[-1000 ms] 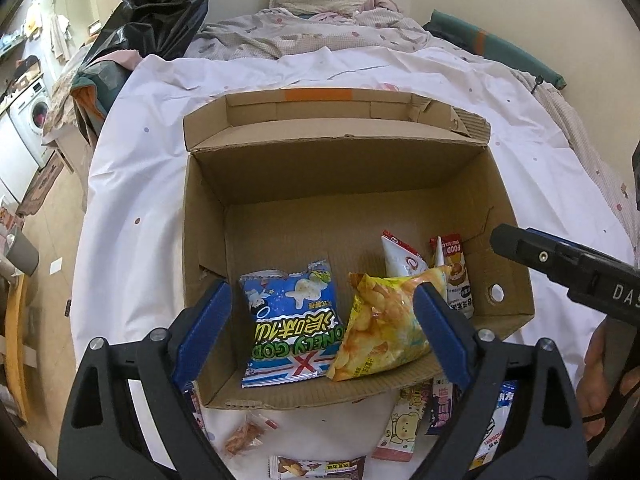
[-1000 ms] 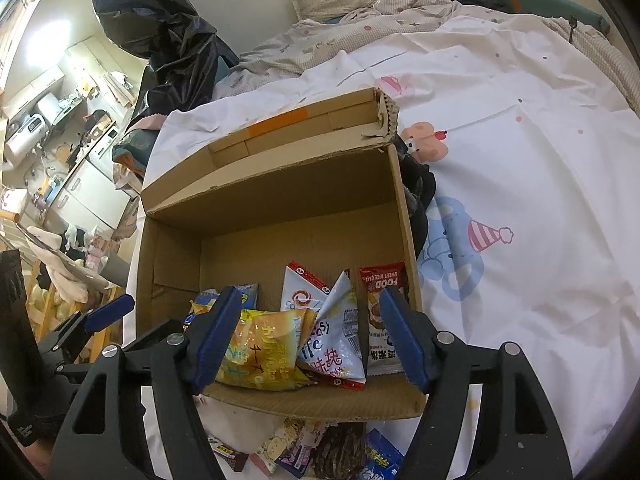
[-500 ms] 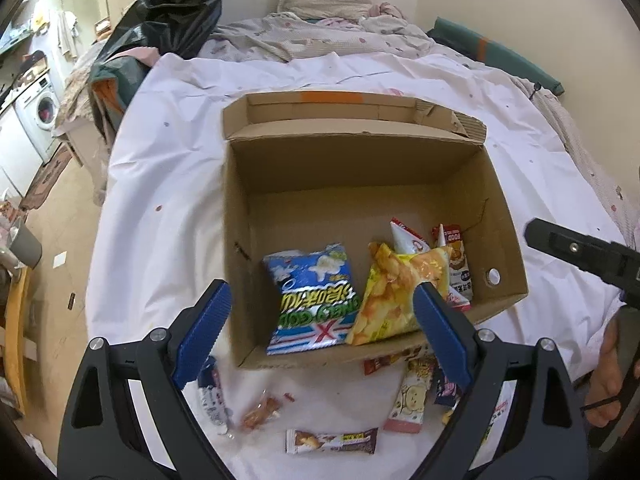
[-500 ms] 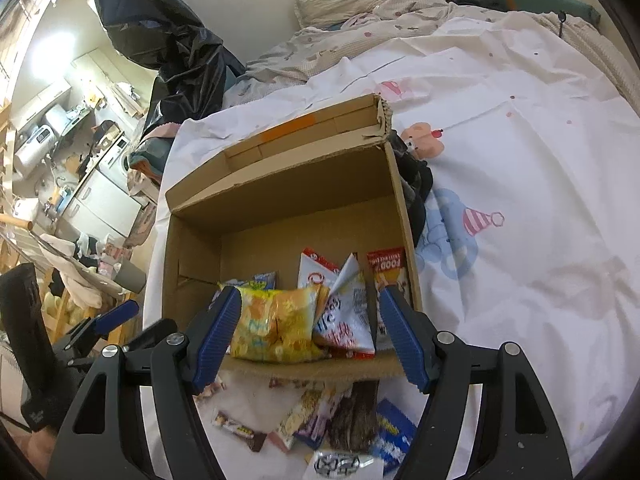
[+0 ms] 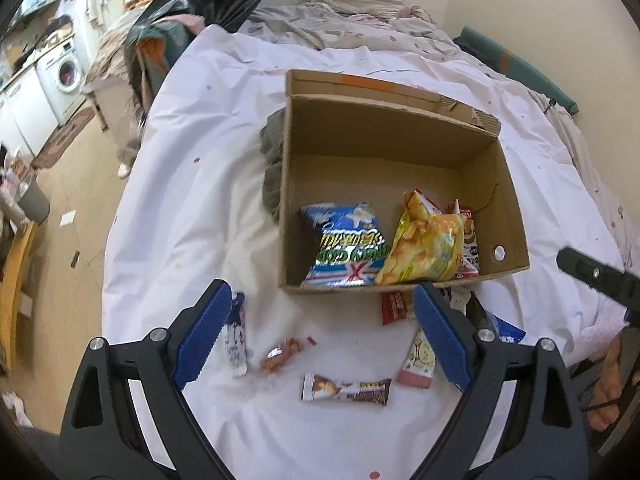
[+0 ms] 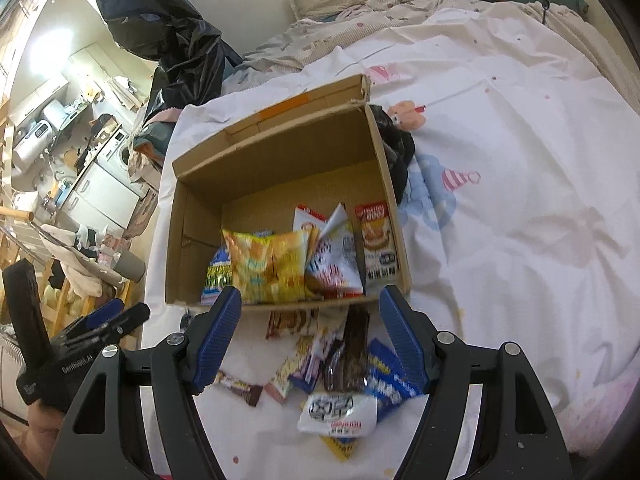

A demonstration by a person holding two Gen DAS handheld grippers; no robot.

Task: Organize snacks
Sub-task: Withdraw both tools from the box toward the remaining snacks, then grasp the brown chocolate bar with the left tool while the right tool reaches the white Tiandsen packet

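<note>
Left wrist view: my left gripper [image 5: 320, 338] is hovering above the white bedsheet [image 5: 180, 216], jaws standing wide with nothing between the pads. Ahead, the cardboard box [image 5: 508, 216] is sitting open on the sheet. Inside it, a blue snack bag [image 5: 346, 246] is leaning against the near wall, a yellow chip bag [image 5: 424, 250] touching it on the right. On the sheet in front of the box, a brown wrapped bar [image 5: 346, 388] is lying flat, a small reddish packet [image 5: 282, 354] just beside it to the left.

Right wrist view: my right gripper [image 6: 312, 340] is hanging over a loose pile of snacks, jaws parted and gripping nothing. A dark brown packet [image 6: 352, 350] is lying between my pads without touching them; a white pouch [image 6: 340, 414] is lying nearer me. The box is standing just beyond the pile.
</note>
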